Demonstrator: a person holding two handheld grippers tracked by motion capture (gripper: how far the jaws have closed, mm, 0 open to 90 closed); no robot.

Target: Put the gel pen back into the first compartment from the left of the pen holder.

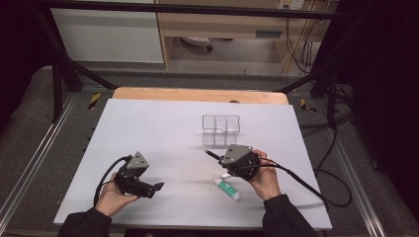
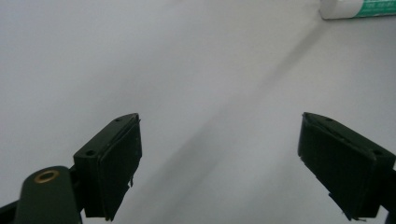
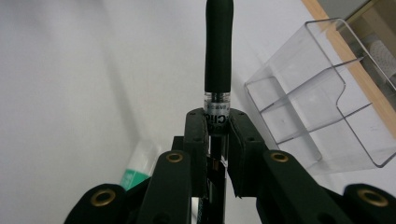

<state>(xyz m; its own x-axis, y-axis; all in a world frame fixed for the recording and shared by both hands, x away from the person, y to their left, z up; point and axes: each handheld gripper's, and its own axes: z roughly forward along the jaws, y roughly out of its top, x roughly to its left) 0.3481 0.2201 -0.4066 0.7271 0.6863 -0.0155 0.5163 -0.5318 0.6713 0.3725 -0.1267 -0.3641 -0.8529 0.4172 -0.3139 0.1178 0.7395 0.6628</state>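
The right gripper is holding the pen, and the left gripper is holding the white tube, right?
Not quite. The right gripper does hold the pen, but the left gripper is open and holds nothing; the left gripper view shows the tube lying apart on the table.

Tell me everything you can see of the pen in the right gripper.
The pen is a slim stick with a black rubbery-looking grip section, then a clear barrel band with dark print too blurred to read. The right gripper is shut on that clear band, its pads pressing both sides. In the high view the pen's thin tip sticks out toward the table's left, above the white table, just in front of the clear plastic organizer. Nothing else touches it.
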